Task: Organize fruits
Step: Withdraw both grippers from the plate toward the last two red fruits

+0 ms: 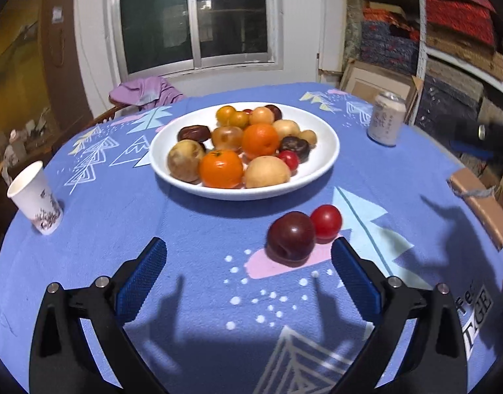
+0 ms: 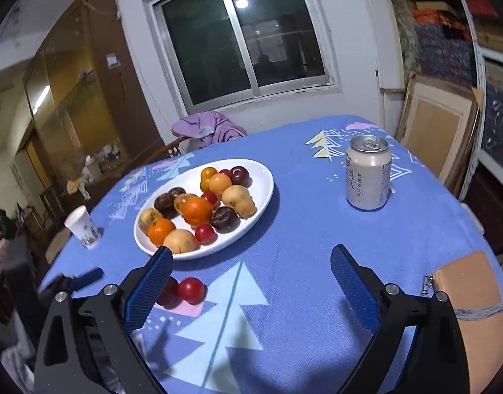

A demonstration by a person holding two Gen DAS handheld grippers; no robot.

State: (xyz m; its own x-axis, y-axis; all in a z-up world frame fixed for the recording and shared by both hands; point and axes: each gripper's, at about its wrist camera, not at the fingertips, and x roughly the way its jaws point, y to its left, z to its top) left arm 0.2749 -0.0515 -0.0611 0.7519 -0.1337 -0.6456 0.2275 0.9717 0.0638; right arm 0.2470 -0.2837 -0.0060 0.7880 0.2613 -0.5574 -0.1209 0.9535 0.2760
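Note:
A white plate [image 1: 323,138] piled with oranges, pears, plums and small tomatoes stands mid-table, also seen as the plate [image 2: 261,184] in the right wrist view. In front of it on the blue cloth lie a dark plum [image 1: 290,238] and a red tomato [image 1: 326,221], touching each other. My left gripper [image 1: 248,262] is open, the plum just ahead of its right finger. My right gripper [image 2: 251,272] is open with nothing between its fingers; the tomato [image 2: 191,290] and the plum [image 2: 169,294] lie beside its left finger, the plum partly hidden by it.
A white paper cup [image 1: 34,197] stands at the table's left edge and a drink can [image 2: 368,174] at the far right. A tan box [image 2: 471,289] sits on the right edge. A chair with purple cloth [image 1: 146,90] stands behind the table.

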